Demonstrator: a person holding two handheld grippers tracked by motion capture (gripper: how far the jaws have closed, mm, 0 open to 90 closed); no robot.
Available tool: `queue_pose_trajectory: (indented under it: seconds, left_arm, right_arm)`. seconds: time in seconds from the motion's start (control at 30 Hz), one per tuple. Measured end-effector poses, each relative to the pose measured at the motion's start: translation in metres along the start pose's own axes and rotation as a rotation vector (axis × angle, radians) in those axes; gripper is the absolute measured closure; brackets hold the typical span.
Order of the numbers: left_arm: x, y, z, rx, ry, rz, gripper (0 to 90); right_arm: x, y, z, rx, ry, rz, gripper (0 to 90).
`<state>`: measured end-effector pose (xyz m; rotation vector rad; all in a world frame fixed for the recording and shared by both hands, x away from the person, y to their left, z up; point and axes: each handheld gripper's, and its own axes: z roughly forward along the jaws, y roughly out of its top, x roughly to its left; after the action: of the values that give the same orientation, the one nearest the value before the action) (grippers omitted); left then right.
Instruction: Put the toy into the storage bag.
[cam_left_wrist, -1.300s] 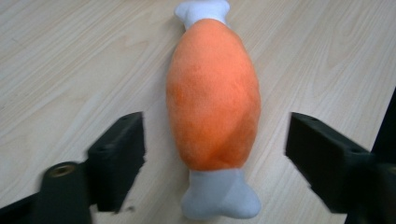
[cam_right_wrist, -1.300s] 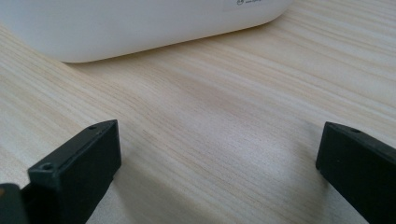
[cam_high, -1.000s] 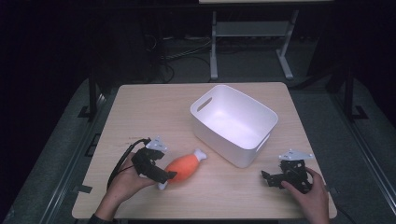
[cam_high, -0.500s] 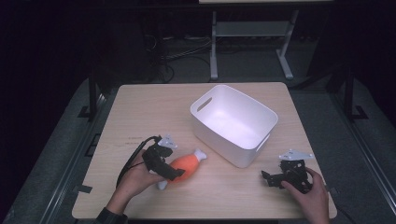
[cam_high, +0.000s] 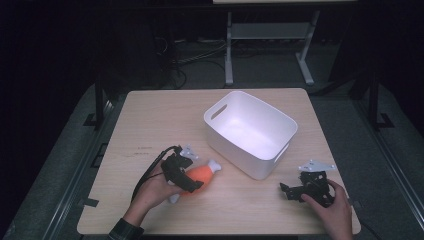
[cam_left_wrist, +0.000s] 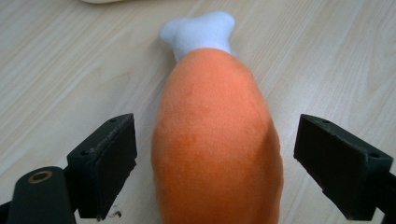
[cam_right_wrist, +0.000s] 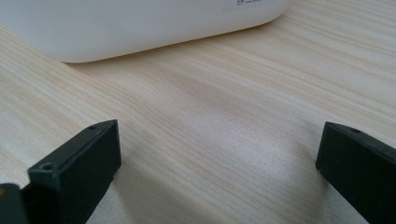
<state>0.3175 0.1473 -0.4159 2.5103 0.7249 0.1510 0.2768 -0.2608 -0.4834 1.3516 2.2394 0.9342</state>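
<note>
L gripper view had jaws apart w/ gaps either side of the orange plush drumstick on the table, while R gripper, jaws also apart, faced the white bin.

Light: overhead pool on wooden table, surroundings nearly black | Glare: white bin interior glows | Shadows: soft | Focus: gripper views sharp, nearest edges slightly blurred
</note>
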Motion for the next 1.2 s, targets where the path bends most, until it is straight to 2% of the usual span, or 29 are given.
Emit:
queue_pose_trajectory:
  seconds: [0.17,0.7,1.2]
  left_arm:
    - [-0.001,-0.001,0.011,0.03,0.008,0.015,12.5]
    - [-0.006,-0.003,0.026,0.094,0.025,0.047,12.7]
    - [-0.005,-0.004,0.025,0.09,0.018,0.048,18.5]
  right_arm:
    - [0.0,0.0,0.0,0.0,0.0,0.0,0.0]
    - [0.0,0.0,0.0,0.0,0.0,0.0,0.0]
    - [0.0,0.0,0.0,0.0,0.0,0.0,0.0]
